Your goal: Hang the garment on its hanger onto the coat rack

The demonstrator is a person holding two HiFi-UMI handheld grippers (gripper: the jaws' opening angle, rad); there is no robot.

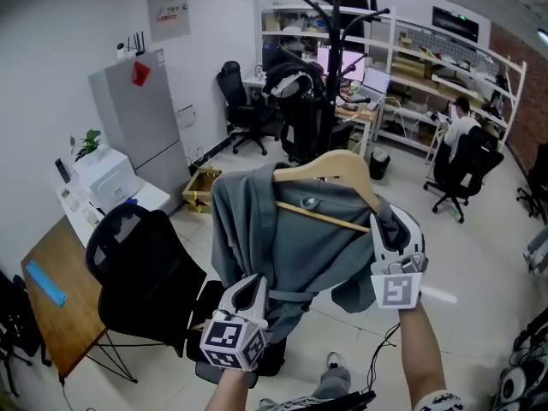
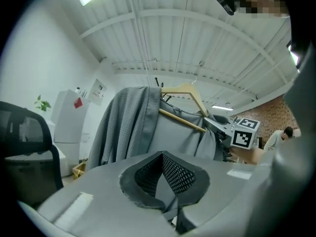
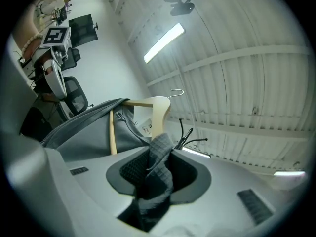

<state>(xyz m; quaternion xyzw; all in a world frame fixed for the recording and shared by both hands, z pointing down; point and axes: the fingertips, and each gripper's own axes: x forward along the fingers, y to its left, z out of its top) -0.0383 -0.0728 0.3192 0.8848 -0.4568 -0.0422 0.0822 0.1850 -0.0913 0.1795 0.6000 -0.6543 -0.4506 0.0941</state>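
A grey waffle-weave garment (image 1: 291, 238) hangs on a wooden hanger (image 1: 330, 168), held up in front of me. My right gripper (image 1: 387, 229) is shut on a fold of the garment's cloth beside the hanger's right end; in the right gripper view (image 3: 150, 177) grey cloth bunches between the pads, with the hanger (image 3: 158, 115) just beyond. My left gripper (image 1: 250, 291) grips the garment's lower edge, its jaws (image 2: 165, 174) closed with a thin grey strip between them. The black coat rack (image 1: 336, 24) stands far off at the back of the room, its prongs (image 3: 190, 132) showing past the hanger.
A black mesh office chair (image 1: 141, 264) stands close on my left, beside a wooden desk (image 1: 60, 306). A grey fridge (image 1: 141, 118) and white printer (image 1: 107, 174) line the left wall. Office chairs (image 1: 244, 101) and desks cluster around the rack. A person (image 1: 462, 131) sits at back right.
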